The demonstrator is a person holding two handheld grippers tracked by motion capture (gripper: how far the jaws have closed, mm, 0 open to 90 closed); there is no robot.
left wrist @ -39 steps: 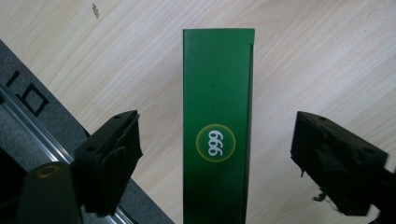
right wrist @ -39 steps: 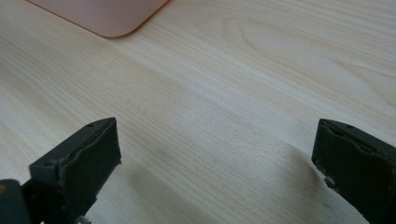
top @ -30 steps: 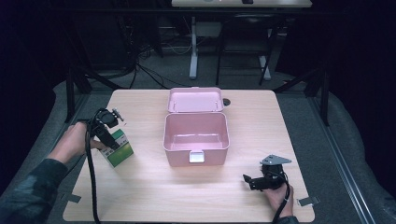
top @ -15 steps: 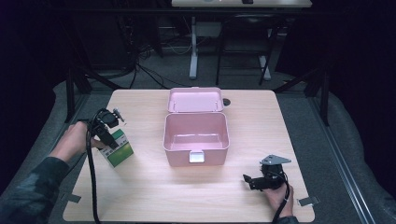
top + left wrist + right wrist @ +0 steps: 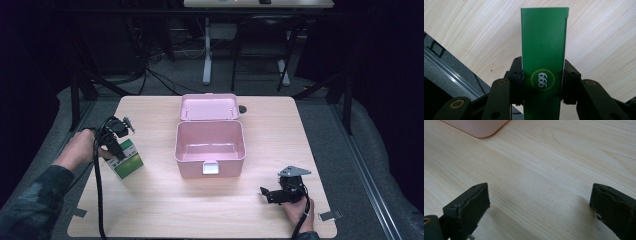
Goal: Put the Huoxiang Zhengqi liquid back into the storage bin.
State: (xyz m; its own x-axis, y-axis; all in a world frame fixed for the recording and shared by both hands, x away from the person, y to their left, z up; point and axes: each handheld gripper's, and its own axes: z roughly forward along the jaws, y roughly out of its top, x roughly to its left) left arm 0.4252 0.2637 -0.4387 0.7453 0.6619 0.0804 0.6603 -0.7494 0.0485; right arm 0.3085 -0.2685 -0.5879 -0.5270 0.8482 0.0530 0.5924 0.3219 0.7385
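A green carton (image 5: 128, 163) marked 999 stands on the left of the wooden table (image 5: 150, 210). My left gripper (image 5: 118, 149) comes down on it from above. In the left gripper view its jaws have just been closing and both pads press the carton's (image 5: 544, 45) narrow sides, so the left gripper (image 5: 542, 78) is shut on it. A pink box (image 5: 210, 159) stands open and empty at the table's middle, its lid (image 5: 209, 106) folded back. My right gripper (image 5: 266, 193) rests low at the near right, open, with bare wood between the jaws (image 5: 540, 202).
A small dark round object (image 5: 242, 108) lies just right of the lid. Tape marks sit at the near corners (image 5: 330, 216) (image 5: 77, 212). A corner of the pink box (image 5: 479, 127) shows ahead of the right gripper. The left gripper's cable (image 5: 97, 200) trails over the table's near left.
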